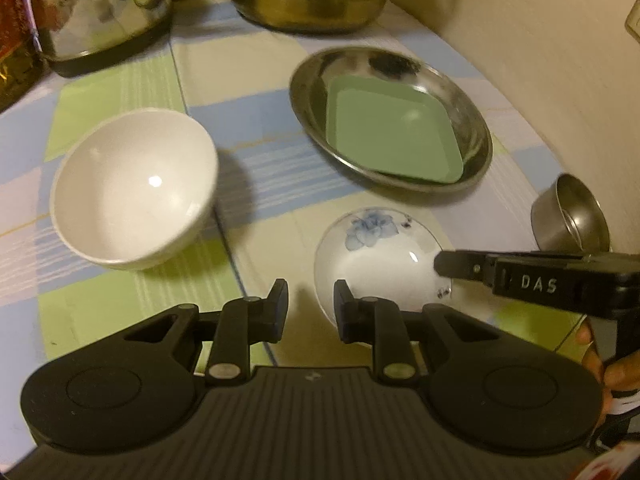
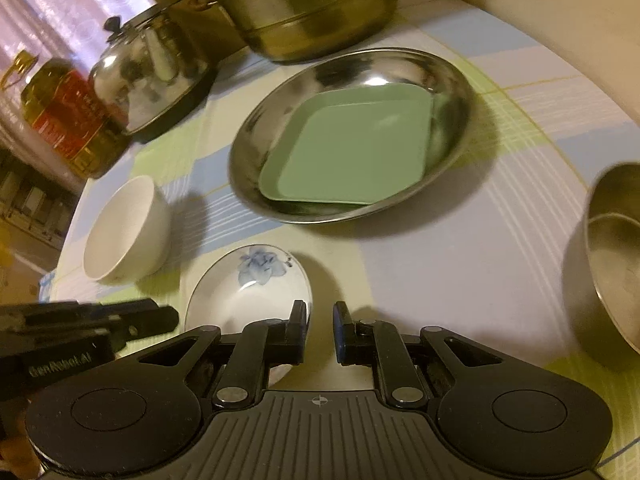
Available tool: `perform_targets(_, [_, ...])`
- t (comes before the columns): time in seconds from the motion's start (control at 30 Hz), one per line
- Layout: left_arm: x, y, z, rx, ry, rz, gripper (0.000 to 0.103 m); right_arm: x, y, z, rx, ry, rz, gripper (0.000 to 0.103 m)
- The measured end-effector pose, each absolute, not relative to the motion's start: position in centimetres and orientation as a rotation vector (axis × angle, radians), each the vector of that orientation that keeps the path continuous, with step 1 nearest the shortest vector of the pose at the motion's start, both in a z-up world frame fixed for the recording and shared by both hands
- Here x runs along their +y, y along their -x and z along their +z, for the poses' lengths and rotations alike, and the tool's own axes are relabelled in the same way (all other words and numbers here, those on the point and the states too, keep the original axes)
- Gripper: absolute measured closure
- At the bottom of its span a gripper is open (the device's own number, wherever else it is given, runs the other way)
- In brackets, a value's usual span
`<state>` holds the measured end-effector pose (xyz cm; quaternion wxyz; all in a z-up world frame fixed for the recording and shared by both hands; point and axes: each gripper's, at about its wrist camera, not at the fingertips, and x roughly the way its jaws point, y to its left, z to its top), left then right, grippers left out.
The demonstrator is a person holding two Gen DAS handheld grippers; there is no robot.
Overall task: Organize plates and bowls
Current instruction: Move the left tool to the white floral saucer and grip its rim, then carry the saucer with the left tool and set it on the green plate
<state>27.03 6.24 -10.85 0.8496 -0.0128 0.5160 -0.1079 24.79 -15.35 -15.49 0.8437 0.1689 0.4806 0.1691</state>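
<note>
Both hand-held grippers empty, jaws apart. Left hand-held gripper (image 1: pixel 310 296) and right hand-held gripper (image 2: pixel 320 320) flank small flowered dish (image 1: pixel 380 258) on surface (image 1: pixel 248 168); right nearer. Stack target, steel plate holding green tray (image 2: pixel 352 140), straight beyond.

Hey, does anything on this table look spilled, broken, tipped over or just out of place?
Nothing spilled or broken. One oddity: the green square plate sits inside the round steel dish, a mismatched nesting. The white bowl, flower saucer and steel bowl stand apart, unstacked.
</note>
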Motion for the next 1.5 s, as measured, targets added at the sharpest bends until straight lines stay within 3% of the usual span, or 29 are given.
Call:
perform_targets(0.27, [5.8, -28.0, -12.3, 1.137, 0.057, -0.23, 0.082, -14.8, -24.7, -15.5, 1.005, -0.331, 0.379, 0.089])
perform_targets(0.37, [5.7, -28.2, -12.6, 1.14, 0.073, -0.226, 0.092, -14.3, -24.5, -15.5, 0.993, -0.294, 0.4, 0.089])
perform_targets(0.6, [5.5, -27.8, -12.1, 1.113, 0.055, -0.215, 0.094, -14.0, -23.9, -15.0, 0.978, -0.248, 0.436, 0.09])
perform_targets(1.07, [4.8, -27.8, -7.7, 0.998, 0.076, -0.239, 0.094, -15.8, -24.1, -11.2, 0.928, -0.283, 0.454, 0.091])
perform_targets(1.5, [2.1, -33.2, -7.9, 0.952, 0.092, -0.269, 0.094, -18.1, -28.6, -10.3, 0.878, -0.298, 0.376, 0.091])
